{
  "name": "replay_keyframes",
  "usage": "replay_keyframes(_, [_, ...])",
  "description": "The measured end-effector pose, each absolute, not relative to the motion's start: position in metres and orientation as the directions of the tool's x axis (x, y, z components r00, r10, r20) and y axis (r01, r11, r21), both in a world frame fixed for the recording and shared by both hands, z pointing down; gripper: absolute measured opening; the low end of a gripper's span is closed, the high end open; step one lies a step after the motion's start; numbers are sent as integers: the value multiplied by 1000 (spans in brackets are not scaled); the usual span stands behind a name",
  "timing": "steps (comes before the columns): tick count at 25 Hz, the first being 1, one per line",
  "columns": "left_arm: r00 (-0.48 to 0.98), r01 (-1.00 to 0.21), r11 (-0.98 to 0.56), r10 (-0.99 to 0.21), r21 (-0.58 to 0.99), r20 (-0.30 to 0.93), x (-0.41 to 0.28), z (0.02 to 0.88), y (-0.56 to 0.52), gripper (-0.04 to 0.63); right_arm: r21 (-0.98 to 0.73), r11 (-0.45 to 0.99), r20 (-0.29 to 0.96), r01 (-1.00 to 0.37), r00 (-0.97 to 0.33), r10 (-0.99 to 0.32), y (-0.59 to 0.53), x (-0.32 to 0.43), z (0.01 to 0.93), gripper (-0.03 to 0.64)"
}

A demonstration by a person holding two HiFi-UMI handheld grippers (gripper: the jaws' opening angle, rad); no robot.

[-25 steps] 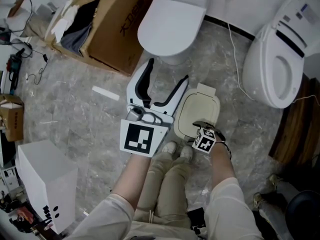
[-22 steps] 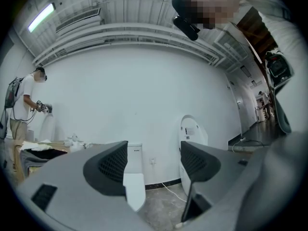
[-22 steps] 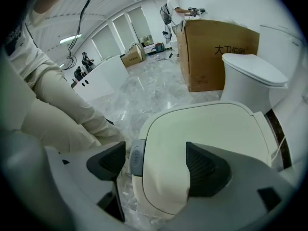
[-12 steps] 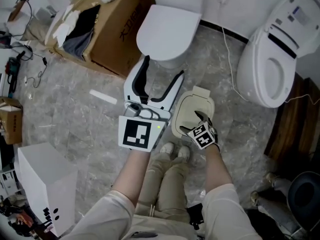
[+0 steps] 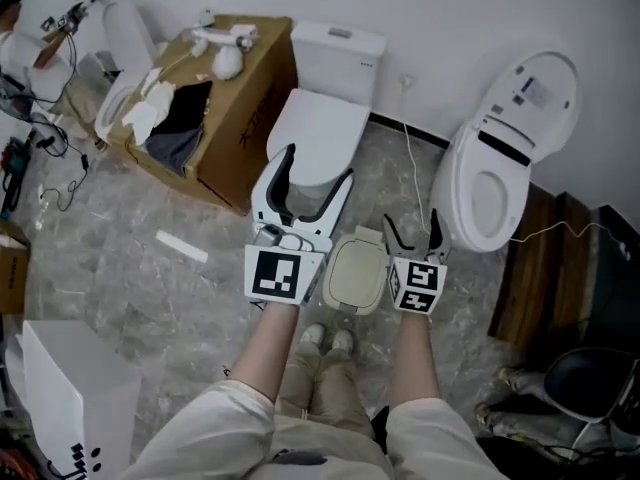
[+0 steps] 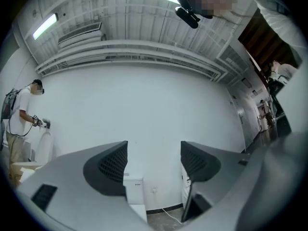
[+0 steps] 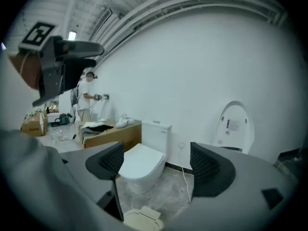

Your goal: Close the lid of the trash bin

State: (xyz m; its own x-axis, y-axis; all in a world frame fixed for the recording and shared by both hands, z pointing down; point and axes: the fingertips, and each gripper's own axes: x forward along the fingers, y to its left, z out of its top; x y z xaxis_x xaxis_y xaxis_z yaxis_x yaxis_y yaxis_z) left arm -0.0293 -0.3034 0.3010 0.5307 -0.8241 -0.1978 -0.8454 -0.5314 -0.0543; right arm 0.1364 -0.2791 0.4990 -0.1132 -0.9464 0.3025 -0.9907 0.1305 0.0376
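I see the trash bin (image 5: 356, 273), lid down, on the marbled floor (image 5: 190, 298), between my two grippers and touching neither. The left gripper (image 5: 318, 168) gapes empty. The right gripper (image 5: 412, 224) is closing on nothing. A toilet (image 5: 312, 133) backs onto the white wall.

Marble floor (image 5: 130, 268): trash bin (image 5: 357, 274), toilet (image 5: 312, 140), cardboard box (image 5: 248, 86).

Your trash bin (image 5: 355, 273) looks like smooth cream plastic with a dull sheen. You stand on a polished grey floor (image 5: 140, 228), veined like marble. The toilet (image 5: 312, 133) ahead of you is glossy white ceramic. The box (image 5: 240, 68) is matt brown cardboard, and the boards (image 5: 535, 268) are dark, grained wood.
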Motion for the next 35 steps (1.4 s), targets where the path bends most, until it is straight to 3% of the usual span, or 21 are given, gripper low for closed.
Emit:
replay_keyframes(4, [539, -839, -540, -805, -68, -249, -34, 244, -298, 322, -58, 37, 146, -998, -45, -988, -267, 144, 388, 411])
replay_keyframes(11, [539, -836, -544, -793, -67, -284, -52, 197, -269, 322, 35, -33, -145, -999, 27, -989, -215, 137, 250, 397])
replay_keyframes(22, [575, -812, -579, -772, -75, -269, -55, 193, -213, 321, 46, -15, -211, -999, 5, -977, -144, 108, 227, 398])
replay_keyframes(24, [577, -810, -582, -766, -75, -283, -51, 188, -196, 309, 58, -22, -211, -998, 9, -977, -130, 110, 225, 352])
replay_keyframes(29, [571, -817, -565, -763, -117, -303, -31, 181, -155, 167, 75, -61, -222, -995, 43, -974, -97, 132, 218, 158])
replay_keyframes(32, [558, -825, -552, -767, -117, -317, -25, 179, -137, 32, 102, -76, -229, -992, 51, -972, -81, 140, 214, 64])
replay_keyframes(35, [543, -836, -535, -776, -120, -321, -22, 177, -128, -2, 121, -75, -229, -990, 46, -972, -73, 143, 212, 9])
